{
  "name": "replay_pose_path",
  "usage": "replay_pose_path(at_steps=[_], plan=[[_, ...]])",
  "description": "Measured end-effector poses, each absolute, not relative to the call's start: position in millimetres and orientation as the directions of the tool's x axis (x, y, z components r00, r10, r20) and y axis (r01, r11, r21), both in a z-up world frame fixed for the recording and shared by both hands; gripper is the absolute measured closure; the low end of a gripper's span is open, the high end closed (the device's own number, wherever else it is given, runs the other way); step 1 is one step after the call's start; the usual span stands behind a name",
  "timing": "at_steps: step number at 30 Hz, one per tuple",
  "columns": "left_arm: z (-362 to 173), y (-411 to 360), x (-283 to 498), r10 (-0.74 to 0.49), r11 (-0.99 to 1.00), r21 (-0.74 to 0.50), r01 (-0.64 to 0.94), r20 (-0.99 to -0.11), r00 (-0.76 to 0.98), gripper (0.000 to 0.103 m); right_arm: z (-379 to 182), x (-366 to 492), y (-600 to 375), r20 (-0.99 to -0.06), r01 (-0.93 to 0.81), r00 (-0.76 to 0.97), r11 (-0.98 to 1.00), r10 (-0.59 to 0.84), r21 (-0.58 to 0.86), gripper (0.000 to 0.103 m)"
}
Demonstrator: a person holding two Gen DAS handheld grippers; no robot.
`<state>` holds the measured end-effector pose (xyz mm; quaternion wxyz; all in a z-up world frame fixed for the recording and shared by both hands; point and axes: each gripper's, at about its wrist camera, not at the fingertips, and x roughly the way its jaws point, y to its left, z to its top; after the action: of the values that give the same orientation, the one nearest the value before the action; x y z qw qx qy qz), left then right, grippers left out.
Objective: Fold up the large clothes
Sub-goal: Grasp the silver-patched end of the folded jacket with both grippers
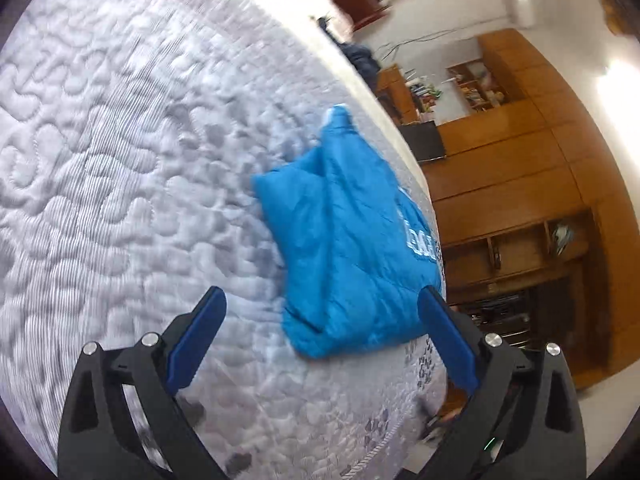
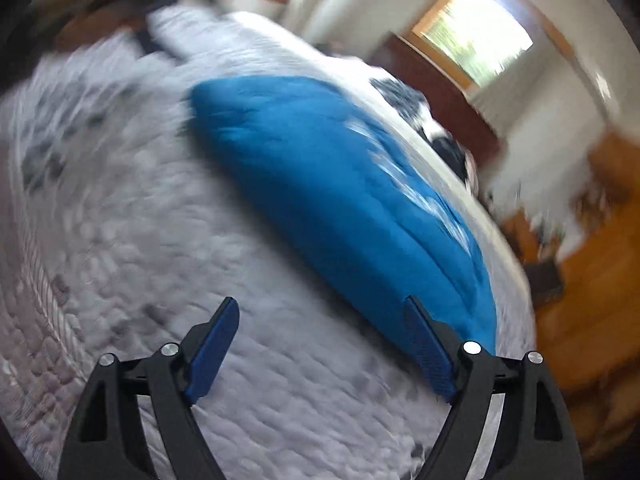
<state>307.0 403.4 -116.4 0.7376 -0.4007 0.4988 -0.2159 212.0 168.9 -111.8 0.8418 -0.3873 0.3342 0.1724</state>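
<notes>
left wrist view: quilted mattress (image 1: 120, 160) fills left and centre; left gripper (image 1: 320, 300) spread wide, empty, bottom centre; folded blue garment (image 1: 344, 240) centre right by mattress edge; wooden cabinets (image 1: 520, 160) far right; right wrist view, blurred: right gripper (image 2: 320, 308) wide apart, holding nothing; garment (image 2: 340, 184) centre, just ahead

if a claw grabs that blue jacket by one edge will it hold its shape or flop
The blue jacket would probably flop: it lies creased and bunched on the quilted mattress. Its puffy look suggests it is light for its bulk. The smooth fabric may slip in both open claws.
</notes>
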Motion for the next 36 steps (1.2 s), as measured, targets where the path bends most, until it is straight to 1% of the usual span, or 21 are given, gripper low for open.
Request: replay_pose_path(at_steps=[3, 9, 12, 16, 26, 29, 31, 32, 34, 35, 36], plan=[[-131, 392, 330, -0.752, 0.568, -0.82, -0.073, -0.553, 0.359, 0.007, -128, 207, 211, -0.633, -0.539, 0.773, 0.55, 0.023, -0.638, 0.019], [-146, 366, 382, -0.773, 0.569, -0.821, -0.046, -0.554, 0.31, 0.007, -145, 233, 268, -0.561, -0.495, 0.828, 0.478, 0.006, -0.725, 0.018], [-148, 359, 409, -0.785, 0.557, -0.829, -0.041, -0.543, 0.299, 0.007, -150, 249, 288, -0.545, -0.482, 0.838, 0.469, 0.002, -0.74, 0.018], [-151, 343, 438, -0.794, 0.562, -0.826, -0.031, -0.55, 0.261, 0.007, -160, 267, 308, -0.532, -0.471, 0.847, 0.452, -0.009, -0.758, 0.019], [-152, 321, 475, -0.792, 0.581, -0.814, -0.013, -0.569, 0.223, 0.008, -159, 286, 338, -0.502, -0.44, 0.865, 0.475, -0.003, -0.762, 0.022], [-152, 319, 479, -0.781, 0.598, -0.801, -0.018, -0.588, 0.213, 0.014, -160, 288, 343, -0.502, -0.438, 0.865, 0.488, 0.0, -0.755, 0.023], [-154, 318, 487, -0.78, 0.6, -0.799, -0.028, -0.593, 0.202, 0.024, -161, 287, 348, -0.502, -0.438, 0.865, 0.496, 0.006, -0.75, 0.023], [-155, 319, 489, -0.782, 0.598, -0.801, -0.032, -0.592, 0.196, 0.025, -160, 287, 349, -0.502, -0.438, 0.865, 0.5, 0.008, -0.747, 0.023], [-157, 319, 497, -0.781, 0.602, -0.797, -0.037, -0.598, 0.182, 0.031, -163, 285, 349, -0.507, -0.444, 0.862, 0.511, 0.017, -0.736, 0.025], [-157, 318, 501, -0.78, 0.604, -0.796, -0.041, -0.601, 0.173, 0.033, -163, 284, 350, -0.511, -0.447, 0.859, 0.516, 0.021, -0.731, 0.026], [-158, 318, 502, -0.781, 0.604, -0.796, -0.041, -0.602, 0.169, 0.036, -163, 284, 350, -0.518, -0.454, 0.855, 0.522, 0.025, -0.723, 0.029]])
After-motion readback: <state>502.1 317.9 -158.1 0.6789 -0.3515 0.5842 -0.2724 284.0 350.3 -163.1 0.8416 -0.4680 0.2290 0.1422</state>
